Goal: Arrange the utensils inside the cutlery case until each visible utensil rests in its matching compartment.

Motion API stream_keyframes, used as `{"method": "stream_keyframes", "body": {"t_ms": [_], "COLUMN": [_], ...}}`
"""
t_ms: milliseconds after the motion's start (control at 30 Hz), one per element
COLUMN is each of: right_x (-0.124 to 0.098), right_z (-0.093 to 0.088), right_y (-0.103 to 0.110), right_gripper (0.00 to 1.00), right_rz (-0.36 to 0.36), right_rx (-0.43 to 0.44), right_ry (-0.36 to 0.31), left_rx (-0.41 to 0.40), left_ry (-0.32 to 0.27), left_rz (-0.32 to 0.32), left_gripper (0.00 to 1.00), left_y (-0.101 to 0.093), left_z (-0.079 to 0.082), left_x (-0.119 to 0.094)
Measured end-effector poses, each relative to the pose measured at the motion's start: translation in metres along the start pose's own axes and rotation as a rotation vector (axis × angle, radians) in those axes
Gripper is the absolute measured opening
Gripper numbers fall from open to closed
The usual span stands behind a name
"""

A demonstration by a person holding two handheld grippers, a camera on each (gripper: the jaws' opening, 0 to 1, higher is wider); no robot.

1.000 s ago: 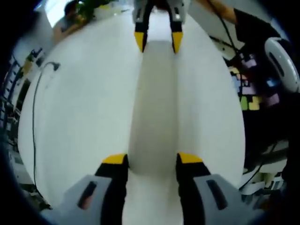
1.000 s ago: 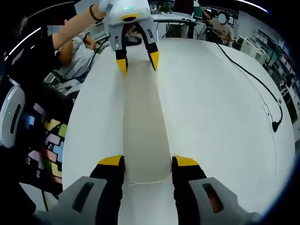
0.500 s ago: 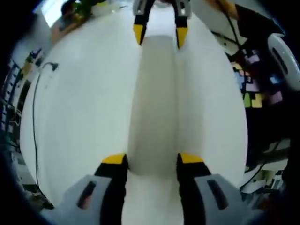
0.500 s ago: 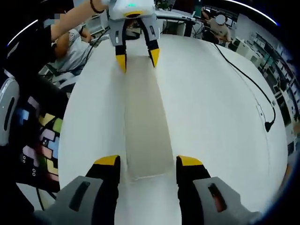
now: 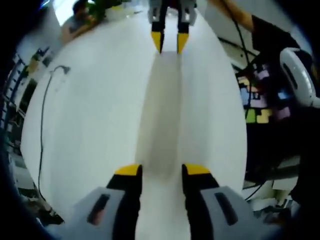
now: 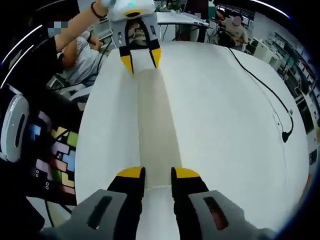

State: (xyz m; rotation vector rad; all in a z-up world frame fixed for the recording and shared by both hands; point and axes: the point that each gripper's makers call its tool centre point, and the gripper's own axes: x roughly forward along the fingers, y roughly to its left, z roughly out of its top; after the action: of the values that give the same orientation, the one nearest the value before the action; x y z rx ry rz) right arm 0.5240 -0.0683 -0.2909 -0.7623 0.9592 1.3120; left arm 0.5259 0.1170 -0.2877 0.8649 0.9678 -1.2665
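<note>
In the left gripper view, our left gripper (image 5: 162, 170) rises from the bottom with its yellow-tipped jaws drawn in against the two long sides of the case (image 5: 162, 110), so they grip its near end. The case is a long, pale, flat strip lying straight along the middle of the white bench (image 5: 90, 125). At its far end we see the right gripper (image 5: 169, 42) pointing back at us, its jaws narrow and set at that end of the case. A thin dark cable (image 5: 42, 115) runs along the bench well to the left of the case. Off the bench to the right lie coloured tiles (image 5: 260, 100), with a white round device (image 5: 300, 75) near them.

In the right gripper view, our right gripper (image 6: 158, 173) has its jaws pressed to the sides of the case (image 6: 156, 125), holding the near end, whose edge lies just below the tips. The case runs up the bench (image 6: 225, 125) to the left gripper (image 6: 140, 60), whose jaws straddle the far end; a person's arm (image 6: 75, 22) holds it. A cable (image 6: 265, 85) lies well to the right of the case. The coloured tiles (image 6: 55, 155) and the white device (image 6: 12, 127) lie off the bench on the left.
</note>
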Motion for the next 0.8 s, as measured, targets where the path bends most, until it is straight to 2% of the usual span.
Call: {"method": "stream_keyframes", "body": {"t_ms": [100, 267, 500, 800], "right_x": [0.0038, 0.0043, 0.0055, 0.0073], "right_z": [-0.0071, -0.0071, -0.0075, -0.0092], "right_y": [-0.0001, 0.0015, 0.0032, 0.0046], "right_gripper": [0.19, 0.18, 0.17, 0.17], "right_rz": [0.013, 0.018, -0.009, -0.004], "right_rx": [0.000, -0.006, -0.042, -0.029], "right_ry": [0.053, 0.077, 0.149, 0.227], "left_rx": [-0.030, -0.077, -0.091, -0.100], "left_ry": [0.018, 0.014, 0.019, 0.023], "left_rz": [0.001, -0.007, -0.002, -0.002], "left_gripper": [0.26, 0.26, 0.26, 0.26], "left_y": [0.0038, 0.0060, 0.0058, 0.0073], "left_z": [0.0005, 0.0038, 0.0037, 0.0041], "left_x": [0.0068, 0.0078, 0.0092, 0.0105]}}
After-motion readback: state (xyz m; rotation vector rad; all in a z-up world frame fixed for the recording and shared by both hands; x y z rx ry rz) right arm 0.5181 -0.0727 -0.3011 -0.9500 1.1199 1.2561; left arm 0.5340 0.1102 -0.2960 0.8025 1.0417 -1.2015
